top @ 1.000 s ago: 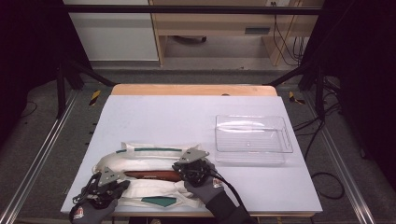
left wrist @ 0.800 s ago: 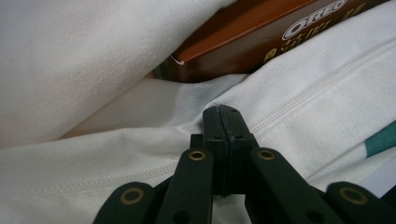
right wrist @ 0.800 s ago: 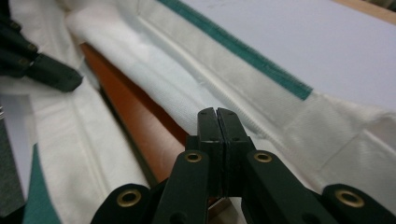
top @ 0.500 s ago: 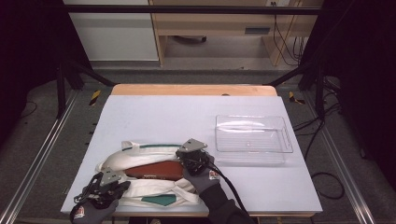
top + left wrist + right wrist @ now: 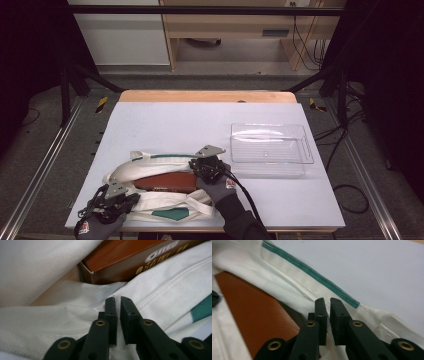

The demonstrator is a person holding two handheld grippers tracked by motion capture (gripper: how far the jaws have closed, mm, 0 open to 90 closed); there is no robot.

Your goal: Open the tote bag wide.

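Note:
A white cloth bag [image 5: 150,162] with green trim lies at the near left of the table, its mouth held apart around a brown Oreo box [image 5: 167,181]. My left gripper [image 5: 125,196] is at the bag's near left edge. Its jaws have just been opening and stand a slit apart over the cloth [image 5: 37,320], with the box [image 5: 125,260] just beyond and nothing pinched between them. My right gripper [image 5: 198,166] is at the bag's right end. Its jaws have also just been opening, a slit apart above the green-trimmed rim [image 5: 287,287], beside the box [image 5: 249,305].
A clear plastic tray [image 5: 270,145] stands to the right of the bag, close behind my right hand. The pale table top [image 5: 175,120] stretches bare toward the far wooden edge. Metal frame rails run along both sides of the table.
My right gripper has moved toward the far side with the bag's upper rim, widening the mouth so more of the brown box shows. The left hand has kept its place.

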